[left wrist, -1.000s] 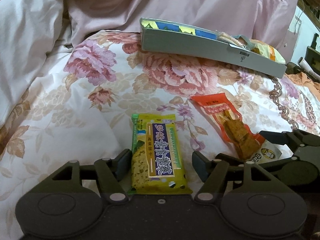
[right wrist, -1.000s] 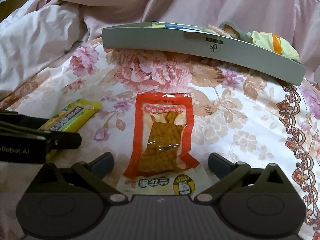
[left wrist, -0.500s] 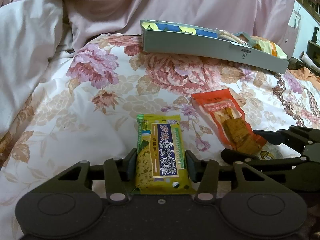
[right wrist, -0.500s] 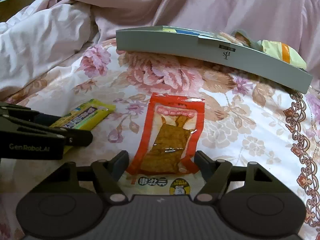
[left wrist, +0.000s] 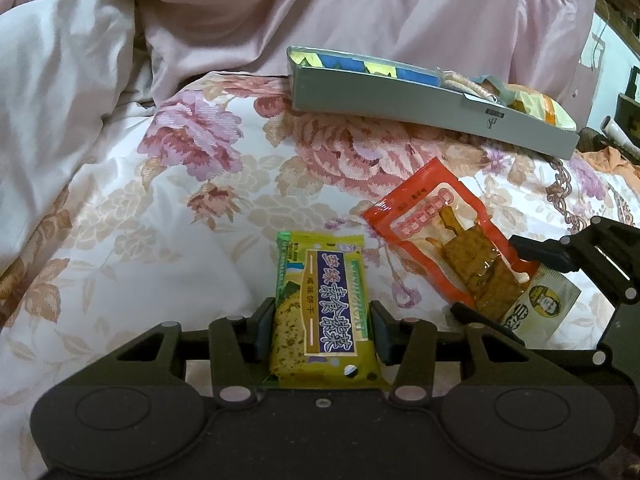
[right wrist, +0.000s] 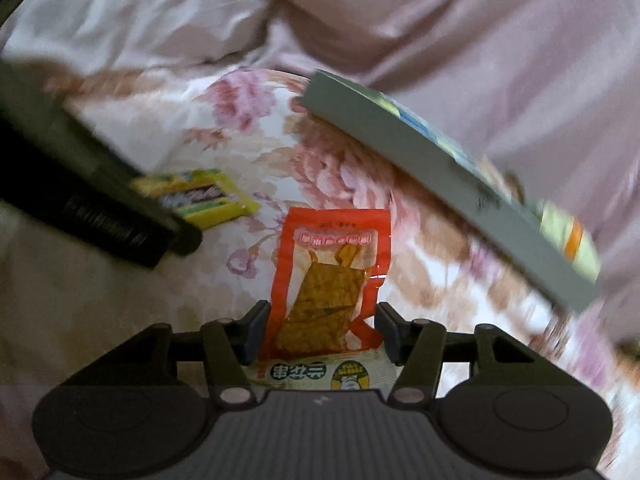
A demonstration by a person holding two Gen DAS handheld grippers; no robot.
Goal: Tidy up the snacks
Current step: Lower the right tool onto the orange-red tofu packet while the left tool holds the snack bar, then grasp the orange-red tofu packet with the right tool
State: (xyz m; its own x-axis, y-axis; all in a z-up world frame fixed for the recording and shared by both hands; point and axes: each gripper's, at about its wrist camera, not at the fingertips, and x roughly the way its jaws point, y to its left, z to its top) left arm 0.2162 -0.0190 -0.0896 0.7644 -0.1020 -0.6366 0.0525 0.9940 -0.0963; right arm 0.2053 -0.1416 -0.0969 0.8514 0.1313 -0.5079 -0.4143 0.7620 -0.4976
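A yellow-green biscuit packet (left wrist: 320, 280) lies on the floral bedsheet (left wrist: 160, 220), and my left gripper (left wrist: 322, 332) is shut on its near half, pads pressing both long edges. To its right is a red snack packet (left wrist: 452, 232) of brown dried tofu. My right gripper (left wrist: 486, 278) has that packet between its jaws, which are closing, and the pads press on it. In the blurred, tilted right wrist view the red packet (right wrist: 332, 248) creases between the fingers of the right gripper (right wrist: 320, 328). The biscuit packet (right wrist: 208, 196) and left gripper (right wrist: 120, 216) show at the left.
A long grey tray (left wrist: 400, 100) sits at the back of the sheet with several snack packets in it, also seen as the tray (right wrist: 440, 184). A rumpled pink duvet (left wrist: 360, 12) rises behind and to the left. An orange cloth (left wrist: 608, 158) lies at the far right.
Both grippers went from wide to closed on their packets, the left on the biscuit packet, the right on the red one. The right gripper then rolled and the red packet turned with it.
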